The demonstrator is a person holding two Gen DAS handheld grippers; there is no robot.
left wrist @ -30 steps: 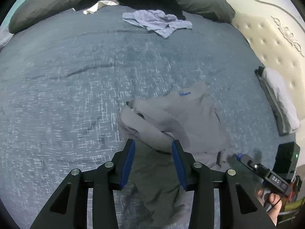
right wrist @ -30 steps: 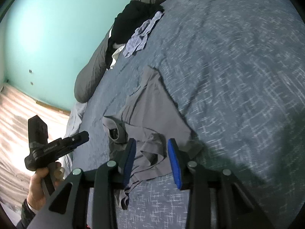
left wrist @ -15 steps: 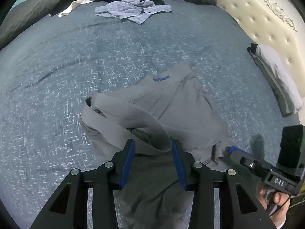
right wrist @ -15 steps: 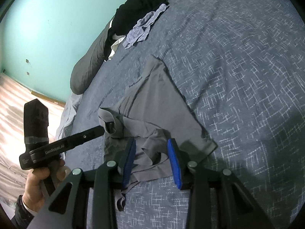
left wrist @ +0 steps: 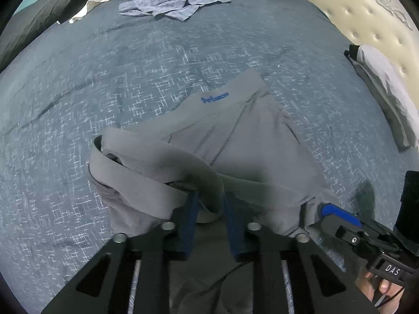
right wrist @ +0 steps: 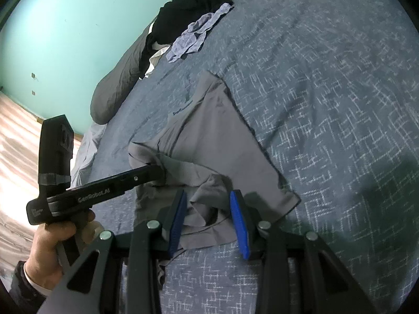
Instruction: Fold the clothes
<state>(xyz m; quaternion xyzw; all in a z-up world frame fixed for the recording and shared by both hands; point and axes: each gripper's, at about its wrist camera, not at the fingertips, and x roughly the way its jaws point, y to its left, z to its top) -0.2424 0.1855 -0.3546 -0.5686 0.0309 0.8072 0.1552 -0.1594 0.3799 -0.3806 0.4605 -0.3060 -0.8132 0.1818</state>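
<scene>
A pair of grey boxer briefs (left wrist: 248,144) with a blue logo on the waistband lies rumpled on the blue patterned bedspread (left wrist: 131,83). My left gripper (left wrist: 209,198) is open, its blue pads either side of a raised fold of the grey waistband. It also shows in the right wrist view (right wrist: 154,172), its tip in the fabric. The briefs show in the right wrist view (right wrist: 217,141) too. My right gripper (right wrist: 208,204) is open over the crumpled leg hem, pads on either side of it. It also shows in the left wrist view (left wrist: 330,210).
A crumpled light-blue checked garment (left wrist: 170,2) and a black garment (right wrist: 188,10) lie at the far end by dark grey pillows (right wrist: 117,78). Folded clothes (left wrist: 385,89) are stacked by the cream tufted headboard (left wrist: 366,7). A teal wall (right wrist: 78,21) and wooden floor (right wrist: 15,136) lie left.
Both grippers have moved forward and down onto the briefs. The left pads now straddle the waistband fold, and the right pads now straddle the leg hem.
</scene>
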